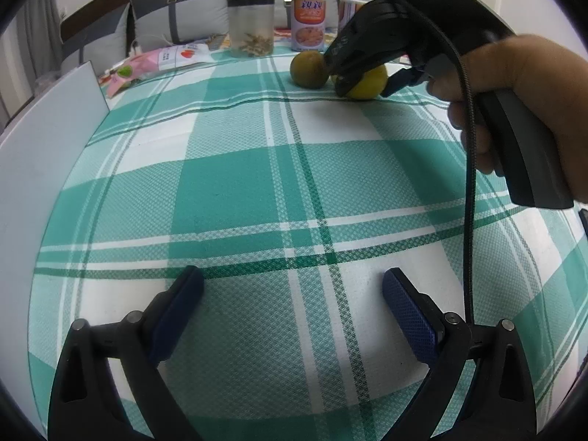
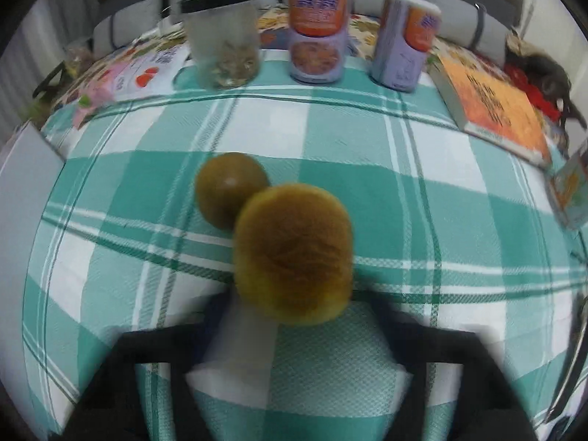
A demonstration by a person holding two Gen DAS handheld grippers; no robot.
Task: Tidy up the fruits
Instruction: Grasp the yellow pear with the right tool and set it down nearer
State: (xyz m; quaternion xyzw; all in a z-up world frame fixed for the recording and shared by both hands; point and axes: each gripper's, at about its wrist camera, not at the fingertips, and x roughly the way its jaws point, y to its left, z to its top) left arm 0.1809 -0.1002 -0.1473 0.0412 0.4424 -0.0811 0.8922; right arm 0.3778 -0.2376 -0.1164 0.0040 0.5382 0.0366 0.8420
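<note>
A yellow-orange fruit (image 2: 294, 253) lies on the green plaid tablecloth, touching a smaller green-brown fruit (image 2: 229, 187) to its upper left. My right gripper (image 2: 297, 316) is open, its blurred fingers on either side of the yellow fruit's near edge. In the left wrist view the right gripper (image 1: 371, 84) straddles the yellow fruit (image 1: 369, 81), with the green fruit (image 1: 308, 70) just to its left. My left gripper (image 1: 294, 294) is open and empty above bare cloth near the table's front.
A clear jar (image 2: 224, 36), two purple cans (image 2: 318, 29) (image 2: 402, 40) and a snack packet (image 2: 143, 70) stand along the back. An orange book (image 2: 492, 103) lies at the right. A white board (image 1: 40, 154) stands at the left edge.
</note>
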